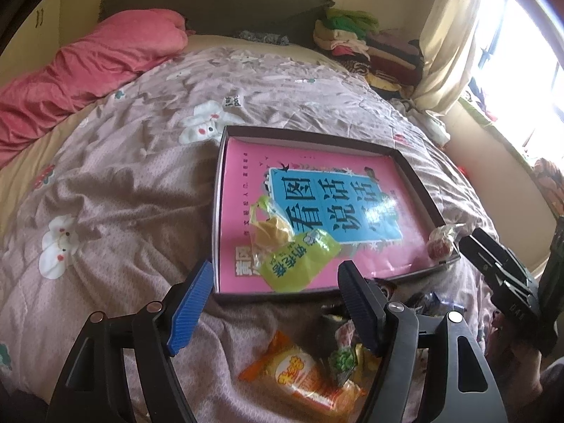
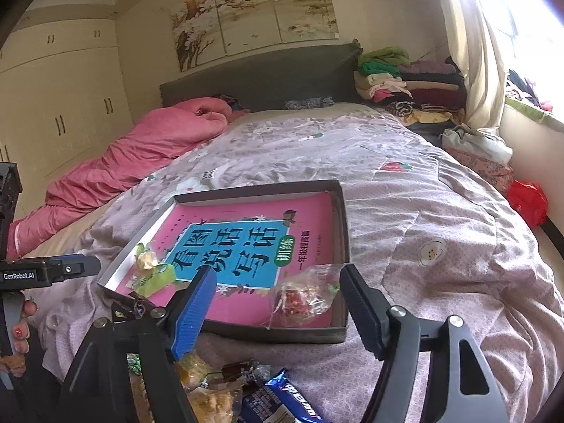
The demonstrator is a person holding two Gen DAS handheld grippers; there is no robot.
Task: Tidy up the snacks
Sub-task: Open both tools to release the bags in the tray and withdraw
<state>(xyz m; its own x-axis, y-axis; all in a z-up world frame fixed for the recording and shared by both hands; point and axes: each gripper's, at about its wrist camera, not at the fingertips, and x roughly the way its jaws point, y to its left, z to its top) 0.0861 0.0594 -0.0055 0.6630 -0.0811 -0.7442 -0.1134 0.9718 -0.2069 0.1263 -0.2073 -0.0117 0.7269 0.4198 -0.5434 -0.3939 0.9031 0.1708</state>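
Both your grippers, left gripper (image 1: 276,301) and right gripper (image 2: 278,312), are hanging released and empty; you're lining up the next snack (image 1: 303,373), so grab mid-pack, then drop it in the box (image 1: 419,176).

Both cameras sit on the grippers at the near edge of the bed and look forward and down along their own fingers, toward the headboard (image 1: 211,3) at the far end. The left wrist view looks steeper and stands close over the shallow box (image 1: 416,179), with the right gripper (image 1: 507,268) at its right border. The right wrist view looks flatter, so more wall and the painting (image 2: 253,17) appear. Both views share the shallow box, the quilt (image 2: 423,211), the pink blanket (image 1: 88,70) and the curtain (image 2: 472,70).
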